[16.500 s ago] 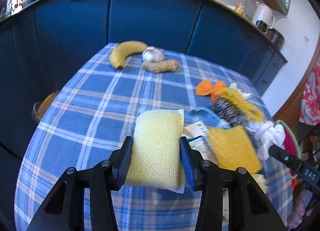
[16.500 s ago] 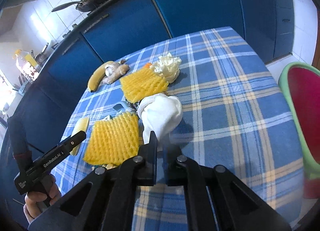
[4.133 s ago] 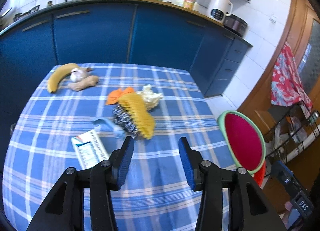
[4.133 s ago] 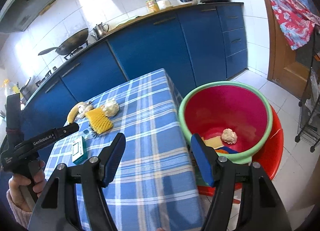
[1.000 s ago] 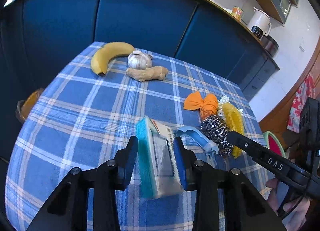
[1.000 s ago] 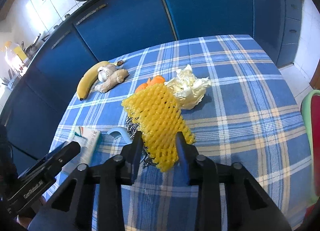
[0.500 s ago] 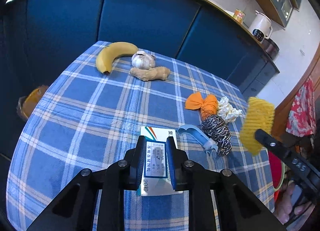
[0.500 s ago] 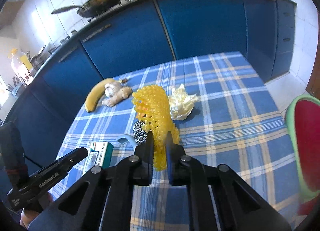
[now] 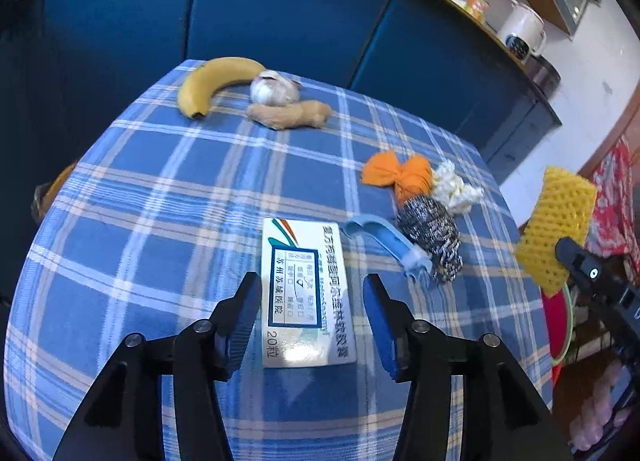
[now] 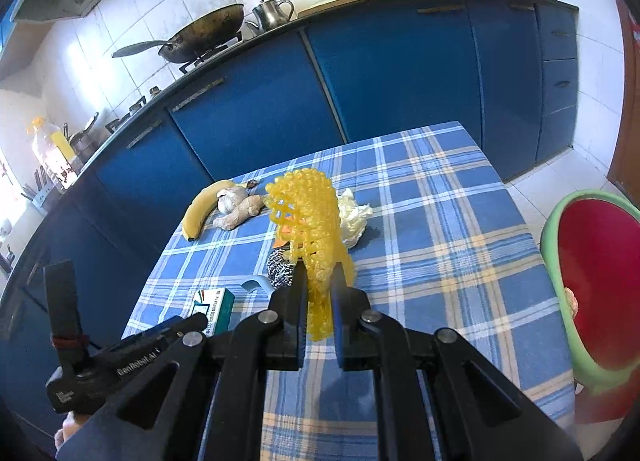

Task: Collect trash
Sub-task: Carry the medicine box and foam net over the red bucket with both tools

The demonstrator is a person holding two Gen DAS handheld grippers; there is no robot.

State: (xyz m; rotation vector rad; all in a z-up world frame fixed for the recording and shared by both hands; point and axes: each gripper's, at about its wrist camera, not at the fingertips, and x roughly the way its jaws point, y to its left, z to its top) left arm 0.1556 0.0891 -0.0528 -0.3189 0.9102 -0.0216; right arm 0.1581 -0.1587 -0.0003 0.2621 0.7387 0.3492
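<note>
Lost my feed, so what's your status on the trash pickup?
Right gripper shut on yellow foam net, lifted off the table. Left gripper open around medicine box. Red bin to the right, path looks clear.

So the left gripper (image 9: 312, 317) is hanging low over the near side of the tabletop, tilted down, with its jaws spread wide and nothing pinched between them. The blue pads (image 9: 240, 325) face each other across a big gap. The right gripper (image 10: 320, 301) is raised off the tabletop near its right edge, with the jaws squeezed nearly together and pointing forward, a bit of material caught between them. In the right wrist view you can just see some of the person's left hand (image 10: 68, 427) wrapped around the left gripper's handle at the bottom left.
</note>
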